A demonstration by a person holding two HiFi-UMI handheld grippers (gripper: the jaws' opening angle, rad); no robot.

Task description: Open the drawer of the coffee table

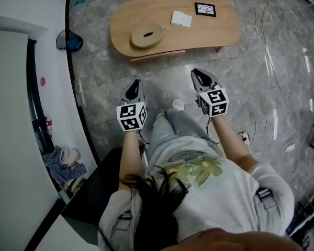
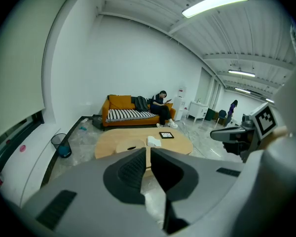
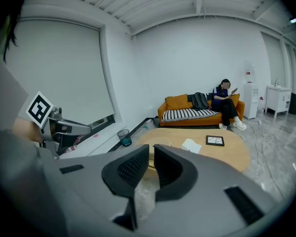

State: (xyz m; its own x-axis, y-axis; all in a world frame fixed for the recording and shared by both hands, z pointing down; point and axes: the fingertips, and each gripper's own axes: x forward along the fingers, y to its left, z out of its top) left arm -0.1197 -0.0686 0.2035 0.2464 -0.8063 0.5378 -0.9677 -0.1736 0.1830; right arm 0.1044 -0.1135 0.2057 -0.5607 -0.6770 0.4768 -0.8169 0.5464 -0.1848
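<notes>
The oval wooden coffee table stands on the grey marble floor ahead of me. Its drawer front shows as a pale strip under the near edge. My left gripper and right gripper hang side by side over the floor, short of the table and pointing at it. Both are shut and hold nothing. In the left gripper view the shut left gripper lines up with the table. The right gripper view shows the shut right gripper in front of the table.
On the table lie a round wooden ring, a white pad and a black framed tile. A dark bin stands by the left wall. Cables trail on the floor at right. A person sits on an orange sofa beyond.
</notes>
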